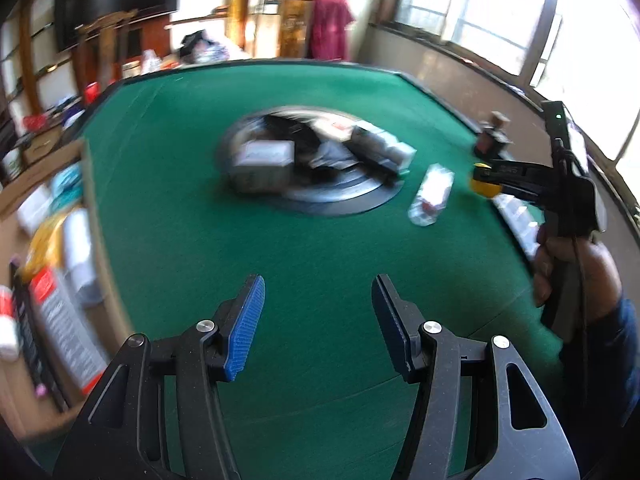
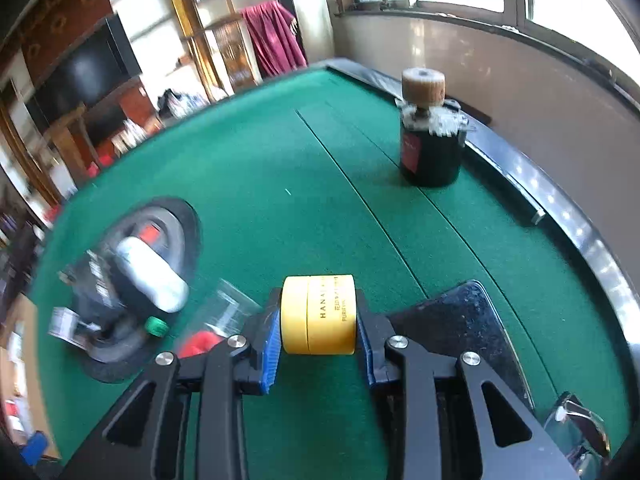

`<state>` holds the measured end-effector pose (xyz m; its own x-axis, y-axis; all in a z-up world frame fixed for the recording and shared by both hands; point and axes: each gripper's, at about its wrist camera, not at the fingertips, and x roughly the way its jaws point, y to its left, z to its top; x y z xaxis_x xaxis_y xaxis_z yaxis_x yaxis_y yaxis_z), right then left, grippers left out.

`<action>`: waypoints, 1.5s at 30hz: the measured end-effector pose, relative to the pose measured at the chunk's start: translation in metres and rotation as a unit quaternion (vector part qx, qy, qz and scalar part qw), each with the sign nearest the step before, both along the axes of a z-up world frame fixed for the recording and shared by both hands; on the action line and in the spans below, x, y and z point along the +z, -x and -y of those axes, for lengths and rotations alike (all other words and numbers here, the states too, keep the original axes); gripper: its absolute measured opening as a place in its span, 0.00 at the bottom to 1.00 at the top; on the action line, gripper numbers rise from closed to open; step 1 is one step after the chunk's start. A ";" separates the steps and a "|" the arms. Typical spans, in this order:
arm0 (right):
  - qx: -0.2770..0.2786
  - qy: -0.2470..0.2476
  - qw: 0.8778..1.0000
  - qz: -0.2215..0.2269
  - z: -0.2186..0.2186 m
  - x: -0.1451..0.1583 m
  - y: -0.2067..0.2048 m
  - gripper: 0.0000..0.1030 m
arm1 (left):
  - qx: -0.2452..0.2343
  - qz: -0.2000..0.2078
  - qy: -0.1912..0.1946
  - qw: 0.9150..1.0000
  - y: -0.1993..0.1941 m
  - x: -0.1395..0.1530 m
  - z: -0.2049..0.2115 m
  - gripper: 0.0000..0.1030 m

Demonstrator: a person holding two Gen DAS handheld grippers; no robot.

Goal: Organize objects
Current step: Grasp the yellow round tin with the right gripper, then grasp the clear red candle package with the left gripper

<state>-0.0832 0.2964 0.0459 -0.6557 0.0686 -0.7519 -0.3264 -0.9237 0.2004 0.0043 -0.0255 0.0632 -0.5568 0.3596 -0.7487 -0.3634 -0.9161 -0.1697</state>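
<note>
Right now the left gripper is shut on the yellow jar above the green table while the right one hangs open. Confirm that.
Not quite: the sides are swapped. The right gripper is shut on the yellow jar above the green table, as the right wrist view shows. The left gripper is the one that hangs open, holding nothing, in the left wrist view.

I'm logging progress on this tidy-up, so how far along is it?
Done, it seems: a dark bottle stands upright near the table's far rim. In hand: the right gripper clamps a yellow jar above the felt; the left gripper is open and empty. Left: a clear bottle lying on the felt and a blurred pile at the center.
</note>
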 end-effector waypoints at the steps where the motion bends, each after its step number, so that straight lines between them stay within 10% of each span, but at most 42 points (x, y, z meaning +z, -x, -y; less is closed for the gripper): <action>1: 0.000 0.002 1.000 -0.010 -0.001 0.005 -0.001 0.31 | -0.016 0.003 -0.006 1.000 0.005 0.004 -0.008 0.54; 11: -0.019 0.091 0.992 -0.089 -0.039 0.024 -0.021 0.31 | -0.196 0.005 0.075 0.978 0.063 0.010 -0.145 0.55; 18: -0.036 0.130 0.984 -0.121 -0.053 0.036 -0.030 0.31 | -0.211 0.008 0.153 0.965 0.087 -0.022 -0.193 0.55; 24: -0.032 0.140 0.982 -0.121 -0.054 0.040 -0.028 0.31 | -0.232 0.032 0.110 0.966 0.103 -0.037 -0.200 0.54; 29: -0.029 0.140 0.983 -0.119 -0.052 0.039 -0.027 0.31 | -0.207 0.031 0.104 0.972 0.104 -0.040 -0.197 0.27; 45: 0.104 0.111 0.985 -0.083 0.016 0.028 -0.014 0.31 | -0.102 0.035 0.072 0.992 0.019 -0.048 -0.095 0.26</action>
<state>-0.0688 0.2802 0.0735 -0.7530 -0.2345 -0.6148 -0.0805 -0.8945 0.4399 -0.0145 0.0691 0.0149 -0.4290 0.3458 -0.8345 -0.5357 -0.8412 -0.0732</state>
